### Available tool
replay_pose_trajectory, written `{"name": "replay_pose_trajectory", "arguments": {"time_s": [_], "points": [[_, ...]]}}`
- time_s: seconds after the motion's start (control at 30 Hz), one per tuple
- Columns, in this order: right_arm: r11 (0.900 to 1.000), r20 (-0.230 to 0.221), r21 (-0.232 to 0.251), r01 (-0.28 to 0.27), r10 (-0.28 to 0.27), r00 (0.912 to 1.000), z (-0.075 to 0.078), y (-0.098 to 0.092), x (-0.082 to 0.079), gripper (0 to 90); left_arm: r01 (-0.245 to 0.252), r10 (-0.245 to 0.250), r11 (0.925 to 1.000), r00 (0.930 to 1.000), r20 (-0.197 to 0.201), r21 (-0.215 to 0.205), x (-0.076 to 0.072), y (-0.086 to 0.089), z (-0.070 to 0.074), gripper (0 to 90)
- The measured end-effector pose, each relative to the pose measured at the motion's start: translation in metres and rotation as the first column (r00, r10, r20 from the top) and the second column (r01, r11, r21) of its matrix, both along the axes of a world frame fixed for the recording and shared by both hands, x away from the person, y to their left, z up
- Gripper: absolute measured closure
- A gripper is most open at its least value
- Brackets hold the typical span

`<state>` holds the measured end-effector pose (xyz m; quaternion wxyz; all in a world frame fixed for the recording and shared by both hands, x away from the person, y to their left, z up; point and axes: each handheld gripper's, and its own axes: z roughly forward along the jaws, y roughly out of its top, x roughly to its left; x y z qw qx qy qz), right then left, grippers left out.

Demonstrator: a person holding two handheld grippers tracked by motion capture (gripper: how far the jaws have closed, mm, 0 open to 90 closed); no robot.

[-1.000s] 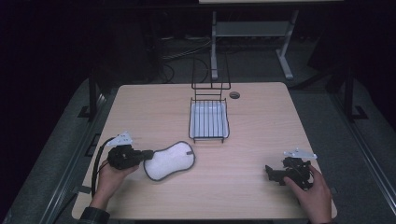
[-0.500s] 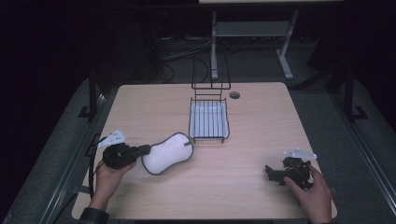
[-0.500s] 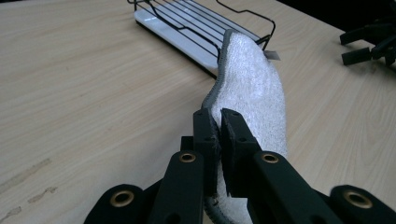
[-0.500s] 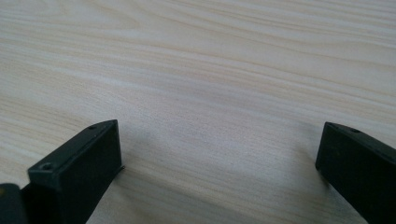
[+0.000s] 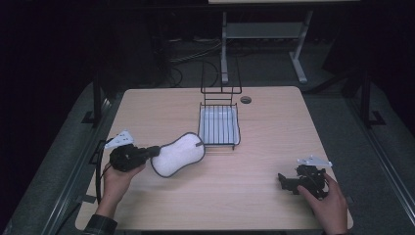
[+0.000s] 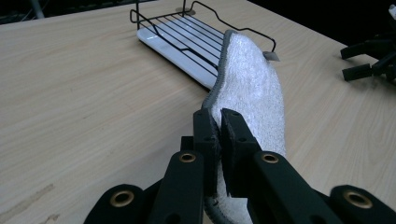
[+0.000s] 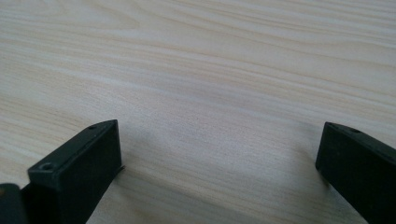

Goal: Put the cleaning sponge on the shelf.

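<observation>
Sponge (image 5: pixel 177 154) is pinched at its near end by the left hand-held gripper (image 5: pixel 152 151), jaws clamped tight on the grey-edged rim; in the left gripper view it stands on edge between the jaws (image 6: pixel 252 93), white terry face turned right, far end up near the rack (image 5: pixel 219 125); gripping the end rather than the middle leaves most of its length free, probably so it can be laid into the rack without the jaws fouling the wires; in the high view its far end sits just beside the rack's front left corner, whether touching I can't tell.

Rack is black wire with a raised back frame, sitting mid-desk (image 5: pixel 254 196) over a white tray (image 6: pixel 187 46); nothing in it yet.

Right hand-held gripper (image 5: pixel 288 183) is parked near the desk's right front, well apart from the sponge; jaws spread wide, bare wood between them (image 7: pixel 219 154); looks idle.
</observation>
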<state>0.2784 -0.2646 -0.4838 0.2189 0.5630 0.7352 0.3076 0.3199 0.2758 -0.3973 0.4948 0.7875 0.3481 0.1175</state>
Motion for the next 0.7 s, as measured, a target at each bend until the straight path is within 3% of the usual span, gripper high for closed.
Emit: {"name": "replay_pose_trajectory", "arguments": {"time_s": [0.7], "points": [[1.000,0.000,0.000,0.000,0.000,1.0000,0.000,0.000,0.000,0.0,-0.001,0.001,0.9996,0.9999,0.012,-0.026,0.035,-0.018,0.009,85.3]]}}
